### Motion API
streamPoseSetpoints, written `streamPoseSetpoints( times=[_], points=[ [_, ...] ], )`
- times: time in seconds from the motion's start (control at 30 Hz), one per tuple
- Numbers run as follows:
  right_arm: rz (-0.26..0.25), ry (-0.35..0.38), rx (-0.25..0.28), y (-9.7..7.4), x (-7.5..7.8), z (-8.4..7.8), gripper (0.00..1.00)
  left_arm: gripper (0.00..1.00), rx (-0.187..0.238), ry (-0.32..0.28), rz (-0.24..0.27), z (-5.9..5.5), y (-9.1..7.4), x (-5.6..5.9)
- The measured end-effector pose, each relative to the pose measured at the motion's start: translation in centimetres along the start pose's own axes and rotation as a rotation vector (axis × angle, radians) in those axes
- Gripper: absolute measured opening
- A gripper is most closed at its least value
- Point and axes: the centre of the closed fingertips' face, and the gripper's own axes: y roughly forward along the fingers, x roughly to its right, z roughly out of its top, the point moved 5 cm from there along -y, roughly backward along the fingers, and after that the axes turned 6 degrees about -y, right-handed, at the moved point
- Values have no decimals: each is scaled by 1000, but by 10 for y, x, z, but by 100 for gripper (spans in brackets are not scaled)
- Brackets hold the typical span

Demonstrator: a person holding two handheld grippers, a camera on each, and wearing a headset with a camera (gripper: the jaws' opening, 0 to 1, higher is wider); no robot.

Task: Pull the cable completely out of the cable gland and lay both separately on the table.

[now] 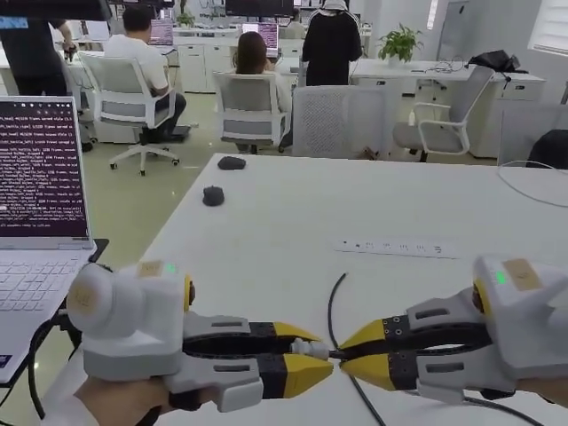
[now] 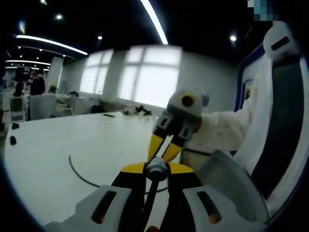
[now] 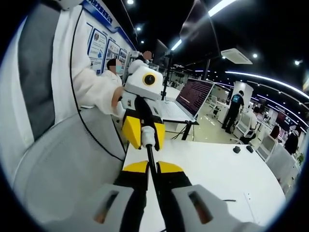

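Note:
Over the white table (image 1: 266,231) my two grippers meet tip to tip. My left gripper (image 1: 318,351) is shut on a small white cable gland (image 1: 310,348), which shows between its yellow jaws as the gland (image 2: 157,168) in the left gripper view. My right gripper (image 1: 344,353) is shut on the black cable (image 1: 331,306) just beside the gland. In the right gripper view the cable (image 3: 150,157) runs straight from my right gripper (image 3: 148,167) into the gland (image 3: 147,137). The cable's free length curves across the table (image 2: 82,176).
An open laptop (image 1: 40,177) stands off the table's left edge. Two black mice (image 1: 213,195) (image 1: 231,162) lie at the far left of the table, and a white strip (image 1: 390,247) lies mid-table. Office chairs and people are beyond.

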Motion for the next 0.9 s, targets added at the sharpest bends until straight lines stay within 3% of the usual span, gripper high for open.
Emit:
streamPoseSetpoints(
  times=[0.53,0.9],
  points=[
    [-34,39,-33,-12,5,-18,5,17,4,-10,22,-1,-7,-6],
    [-44,60,-33,-13,4,-21,5,17,2,-4,20,1,-5,-3]
  ],
)
